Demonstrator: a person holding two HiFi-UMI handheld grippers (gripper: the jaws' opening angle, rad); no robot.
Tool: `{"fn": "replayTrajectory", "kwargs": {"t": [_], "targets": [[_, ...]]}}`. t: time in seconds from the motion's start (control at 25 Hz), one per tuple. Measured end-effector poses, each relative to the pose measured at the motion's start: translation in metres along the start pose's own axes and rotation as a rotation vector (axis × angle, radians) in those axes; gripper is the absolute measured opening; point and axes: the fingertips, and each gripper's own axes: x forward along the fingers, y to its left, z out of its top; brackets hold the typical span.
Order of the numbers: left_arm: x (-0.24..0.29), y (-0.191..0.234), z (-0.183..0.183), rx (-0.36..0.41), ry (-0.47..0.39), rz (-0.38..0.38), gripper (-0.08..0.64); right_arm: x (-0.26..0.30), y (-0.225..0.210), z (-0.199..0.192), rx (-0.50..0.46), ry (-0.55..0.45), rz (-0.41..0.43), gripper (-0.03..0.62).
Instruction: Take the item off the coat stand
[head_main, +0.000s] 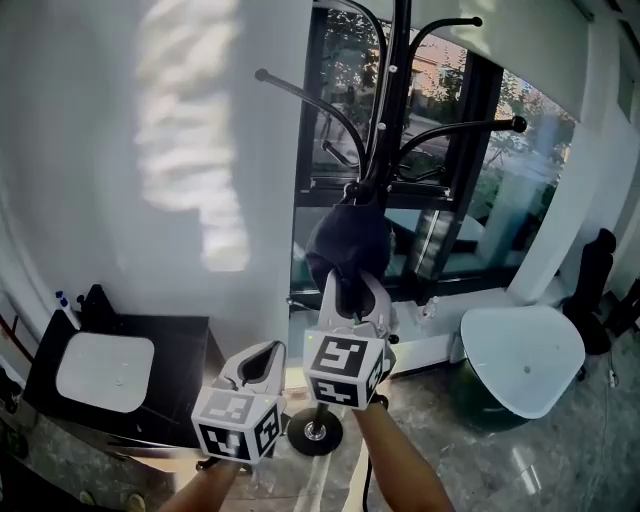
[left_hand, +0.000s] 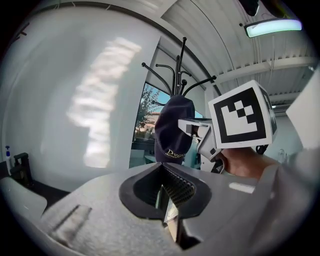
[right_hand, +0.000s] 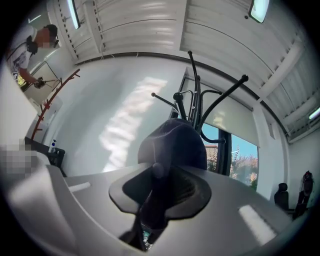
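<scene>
A dark navy cap (head_main: 345, 240) hangs from a low hook of the black coat stand (head_main: 395, 90), whose round base (head_main: 315, 432) rests on the floor. My right gripper (head_main: 352, 295) reaches up from below and is shut on the cap's lower edge; in the right gripper view the cap (right_hand: 172, 145) fills the space above the jaws of the right gripper (right_hand: 155, 192), with dark fabric pinched between them. My left gripper (head_main: 262, 358) hangs lower and to the left, shut and empty. From the left gripper (left_hand: 162, 187), the cap (left_hand: 172, 127) shows ahead.
A tall dark-framed window (head_main: 450, 150) stands behind the stand, with a white wall on the left. A white round table (head_main: 520, 355) is at the right, a black cabinet (head_main: 180, 345) carrying a white device (head_main: 105, 370) at the left. A person (right_hand: 37, 45) stands far off.
</scene>
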Motion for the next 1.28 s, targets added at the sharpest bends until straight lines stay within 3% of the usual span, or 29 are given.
{"fn": "replayTrajectory", "kwargs": {"t": [0.16,0.44,0.8,1.28], "targets": [[0.004,-0.003,-0.002,0.012,-0.001,-0.033,-0.008,-0.011,-0.007,0.009,-0.009,-0.027,-0.004,0.051],[0.006,-0.008,0.004,0.03,-0.009,-0.079,-0.008,-0.032,-0.016,0.058,-0.079,-0.137,-0.037,0.049],[-0.002,-0.002,0.007,0.031,-0.03,-0.074,-0.008,-0.065,0.003,0.101,-0.157,-0.263,-0.04,0.048],[-0.017,0.015,0.033,0.015,-0.106,0.013,-0.006,-0.104,0.021,0.085,-0.08,-0.28,0.058,0.049]]}}
